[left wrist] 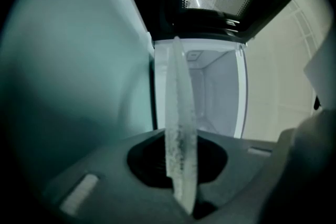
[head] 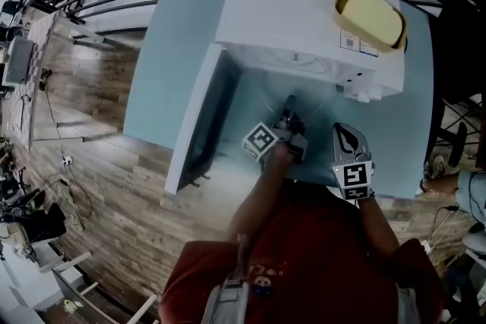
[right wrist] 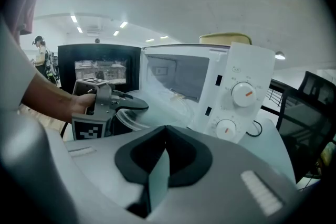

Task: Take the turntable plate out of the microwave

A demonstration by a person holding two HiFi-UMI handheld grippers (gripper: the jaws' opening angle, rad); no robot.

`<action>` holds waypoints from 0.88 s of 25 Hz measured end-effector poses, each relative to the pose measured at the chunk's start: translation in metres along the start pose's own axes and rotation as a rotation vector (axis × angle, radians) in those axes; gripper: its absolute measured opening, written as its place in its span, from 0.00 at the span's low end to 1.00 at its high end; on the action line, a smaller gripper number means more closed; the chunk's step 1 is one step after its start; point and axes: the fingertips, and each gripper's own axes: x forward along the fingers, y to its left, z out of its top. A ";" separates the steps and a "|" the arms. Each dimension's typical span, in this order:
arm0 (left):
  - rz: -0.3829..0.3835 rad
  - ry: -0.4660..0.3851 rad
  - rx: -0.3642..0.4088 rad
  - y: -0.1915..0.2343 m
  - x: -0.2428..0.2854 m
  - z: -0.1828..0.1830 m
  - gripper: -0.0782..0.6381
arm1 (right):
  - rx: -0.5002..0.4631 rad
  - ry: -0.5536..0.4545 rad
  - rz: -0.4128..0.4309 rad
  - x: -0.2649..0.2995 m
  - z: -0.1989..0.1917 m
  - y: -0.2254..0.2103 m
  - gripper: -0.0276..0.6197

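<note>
glass turntable plate point(left wrist: 181, 134) is clamped by its rim in the left gripper point(head: 289, 117), at the open mouth of the white microwave point(head: 304, 4), at six o'clock of the cavity. right gripper point(head: 348, 139), at three o'clock of the left one, has its jaws together on nothing.

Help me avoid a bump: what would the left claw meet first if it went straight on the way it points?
Probably the back wall of the open microwave: the left claw, shut on the turntable plate, aims inside. Depth is unclear.
</note>
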 end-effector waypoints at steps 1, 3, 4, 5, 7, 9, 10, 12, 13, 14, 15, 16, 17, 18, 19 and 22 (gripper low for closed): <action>0.004 -0.005 -0.002 0.001 -0.005 -0.002 0.14 | 0.000 -0.005 0.001 -0.003 -0.001 0.000 0.04; 0.013 -0.016 -0.002 0.002 -0.016 -0.005 0.14 | 0.004 -0.009 -0.002 -0.011 -0.002 0.000 0.04; 0.008 -0.021 -0.006 0.001 -0.021 -0.007 0.14 | 0.004 -0.008 -0.009 -0.015 -0.002 -0.001 0.04; -0.004 -0.026 -0.010 -0.003 -0.025 -0.009 0.14 | 0.002 -0.009 -0.014 -0.019 -0.002 -0.001 0.04; -0.037 -0.031 -0.013 -0.015 -0.031 -0.011 0.14 | -0.003 -0.024 -0.015 -0.027 -0.001 0.000 0.04; -0.060 -0.031 -0.012 -0.026 -0.037 -0.016 0.14 | 0.002 -0.044 -0.006 -0.035 -0.002 0.004 0.04; -0.063 -0.032 -0.006 -0.030 -0.042 -0.019 0.14 | 0.004 -0.052 -0.002 -0.039 -0.004 0.006 0.04; -0.060 -0.037 0.019 -0.033 -0.051 -0.024 0.14 | 0.006 -0.072 0.005 -0.045 -0.006 0.009 0.04; -0.061 -0.040 0.030 -0.033 -0.056 -0.027 0.14 | 0.010 -0.086 0.010 -0.048 -0.008 0.010 0.04; -0.066 -0.043 0.036 -0.035 -0.060 -0.030 0.14 | 0.016 -0.099 0.015 -0.050 -0.010 0.010 0.04; -0.068 -0.044 0.042 -0.037 -0.065 -0.034 0.14 | 0.024 -0.111 0.018 -0.054 -0.013 0.011 0.04; -0.068 -0.045 0.045 -0.040 -0.072 -0.039 0.14 | 0.030 -0.123 0.018 -0.058 -0.014 0.011 0.04; -0.070 -0.046 0.042 -0.044 -0.079 -0.044 0.14 | 0.034 -0.133 0.018 -0.064 -0.014 0.012 0.04; -0.074 -0.048 0.035 -0.049 -0.086 -0.049 0.14 | 0.038 -0.144 0.015 -0.070 -0.014 0.012 0.04; -0.076 -0.051 0.030 -0.055 -0.093 -0.053 0.14 | 0.044 -0.155 0.011 -0.076 -0.014 0.013 0.04; -0.080 -0.060 0.021 -0.071 -0.114 -0.065 0.14 | 0.091 -0.180 -0.001 -0.094 -0.013 0.013 0.04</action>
